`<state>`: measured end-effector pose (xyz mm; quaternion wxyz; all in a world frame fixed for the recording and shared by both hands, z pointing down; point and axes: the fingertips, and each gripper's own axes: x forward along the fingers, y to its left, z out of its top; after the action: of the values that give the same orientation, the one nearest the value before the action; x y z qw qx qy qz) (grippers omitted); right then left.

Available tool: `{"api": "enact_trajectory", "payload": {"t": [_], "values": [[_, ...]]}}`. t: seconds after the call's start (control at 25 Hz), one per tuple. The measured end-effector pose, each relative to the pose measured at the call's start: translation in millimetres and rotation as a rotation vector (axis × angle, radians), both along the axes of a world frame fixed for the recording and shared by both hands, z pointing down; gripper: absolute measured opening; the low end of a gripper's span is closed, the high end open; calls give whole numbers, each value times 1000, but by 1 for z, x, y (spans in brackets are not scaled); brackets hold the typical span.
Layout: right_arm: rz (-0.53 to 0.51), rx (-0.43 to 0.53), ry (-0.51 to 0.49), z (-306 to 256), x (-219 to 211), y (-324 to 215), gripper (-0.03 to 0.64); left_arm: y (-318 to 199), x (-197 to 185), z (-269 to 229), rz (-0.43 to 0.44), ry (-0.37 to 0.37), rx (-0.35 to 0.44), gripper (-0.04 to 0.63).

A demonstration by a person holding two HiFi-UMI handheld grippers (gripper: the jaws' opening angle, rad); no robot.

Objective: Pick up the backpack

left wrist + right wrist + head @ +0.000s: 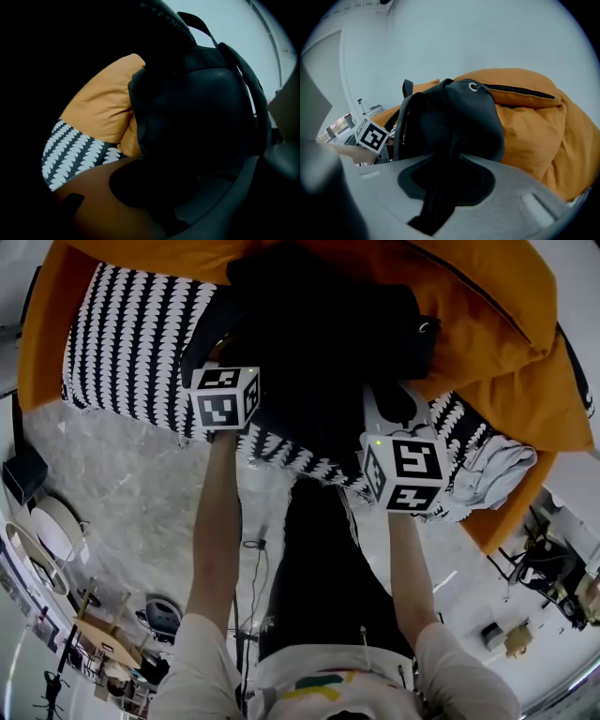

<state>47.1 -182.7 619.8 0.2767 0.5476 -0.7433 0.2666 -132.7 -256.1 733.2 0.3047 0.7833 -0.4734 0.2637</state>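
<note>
A black backpack [319, 343] lies on a black-and-white patterned cover [131, 343], up against an orange duvet [487, 324]. My left gripper [225, 397] is at the bag's near left side. In the left gripper view its jaws [159, 206] are shut, with dark fabric of the backpack [201, 112] pinched between them. My right gripper [405, 470] is at the bag's near right side. In the right gripper view a black fold of the backpack [450, 122] runs down between the jaws [440, 197], which press on it. The fingertips are hidden behind the marker cubes in the head view.
The orange duvet [529, 126] bulges behind and to the right of the bag. A white cloth [497, 470] lies at the cover's right end. The left gripper's marker cube [372, 136] shows left of the bag. Small clutter stands on the grey floor [112, 484] below.
</note>
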Motion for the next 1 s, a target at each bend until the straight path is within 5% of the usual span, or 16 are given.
{"api": "enact_trajectory", "payload": {"t": [0.48,1.0], "values": [[47,74,8,-53,21,15,35,22,-12,-92,-70,18,170,23],[-4,419,-30,-268,4,-34,34,5,-49,-360,-170,-1,556,23]]}}
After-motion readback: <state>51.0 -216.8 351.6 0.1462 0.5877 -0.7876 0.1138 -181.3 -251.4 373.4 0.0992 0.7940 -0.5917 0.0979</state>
